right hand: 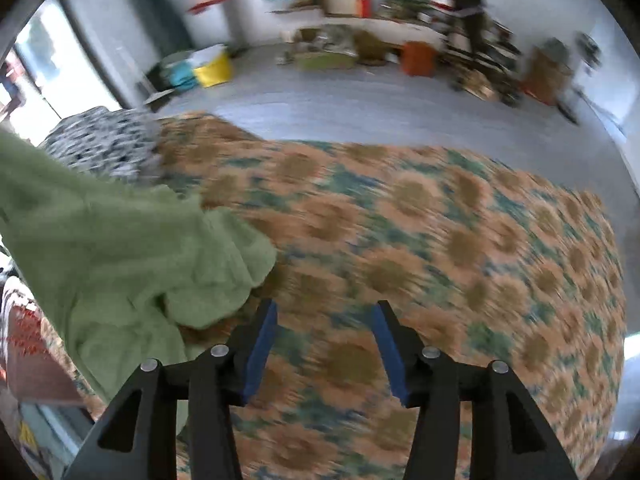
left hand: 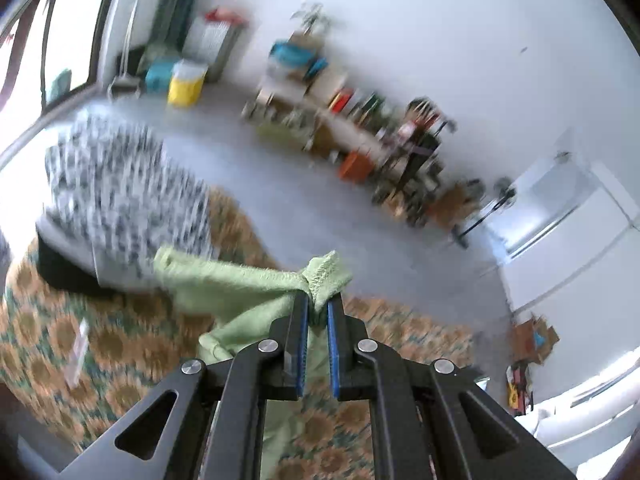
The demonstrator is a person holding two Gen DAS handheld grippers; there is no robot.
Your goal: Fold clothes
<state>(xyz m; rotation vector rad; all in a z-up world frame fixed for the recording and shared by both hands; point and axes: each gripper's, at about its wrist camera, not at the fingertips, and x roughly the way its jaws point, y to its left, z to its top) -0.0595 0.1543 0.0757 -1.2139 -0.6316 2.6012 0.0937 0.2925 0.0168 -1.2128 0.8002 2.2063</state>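
- Our left gripper (left hand: 318, 306) is clamped on a bunched corner of the green towel (left hand: 240, 292); the fabric pokes up between the blue pads and hangs down and to the left over the sunflower-patterned cover (left hand: 120, 344).
- Our right gripper (right hand: 324, 316) has its jaws apart with nothing between them; only the patterned cover lies beneath, and the towel's edge sits just beside the left finger.
- In the right wrist view the towel (right hand: 120, 248) drapes from the upper left down onto the cover.
- A black-and-white patterned cloth (left hand: 120, 188) lies beyond the towel.
- On the far floor we see a yellow bin (left hand: 186, 84) and an orange bin (right hand: 418, 58); blur hides what they contain.
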